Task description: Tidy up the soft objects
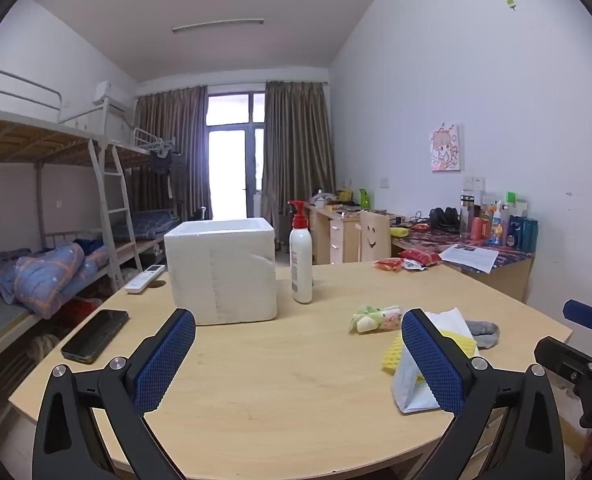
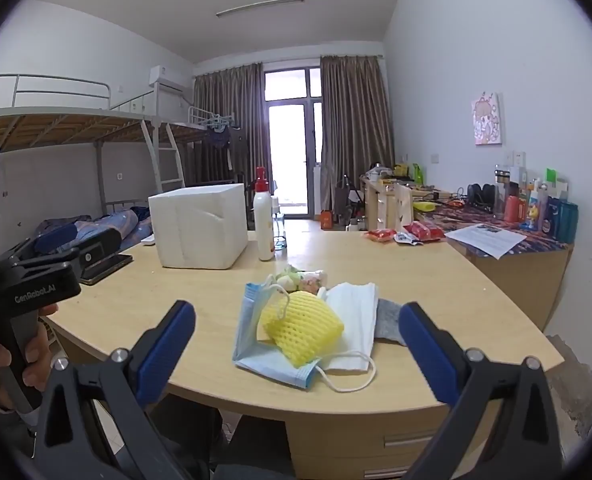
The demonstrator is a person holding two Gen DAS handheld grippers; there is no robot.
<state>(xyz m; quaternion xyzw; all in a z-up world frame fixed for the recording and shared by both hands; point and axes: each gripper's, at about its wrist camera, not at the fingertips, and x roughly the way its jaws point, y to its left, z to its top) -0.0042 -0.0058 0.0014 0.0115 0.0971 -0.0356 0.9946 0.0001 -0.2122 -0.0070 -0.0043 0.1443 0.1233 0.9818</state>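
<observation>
Both tongs (image 1: pixel 298 354) (image 2: pixel 298 354) gape empty; two masks (image 2: pixel 296 328) (one blue, one white), one yellow foam net (image 2: pixel 302 330), one grey sock (image 2: pixel 388 320)

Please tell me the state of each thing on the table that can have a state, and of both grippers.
left gripper: open, holds nothing
right gripper: open, holds nothing
foam box: no lid on it, upright
spray bottle: upright
yellow foam net: lying on the masks
blue mask: crumpled, under the net
white mask: lying flat
grey sock: lying flat beside the white mask
phone: screen dark, lying flat
</observation>
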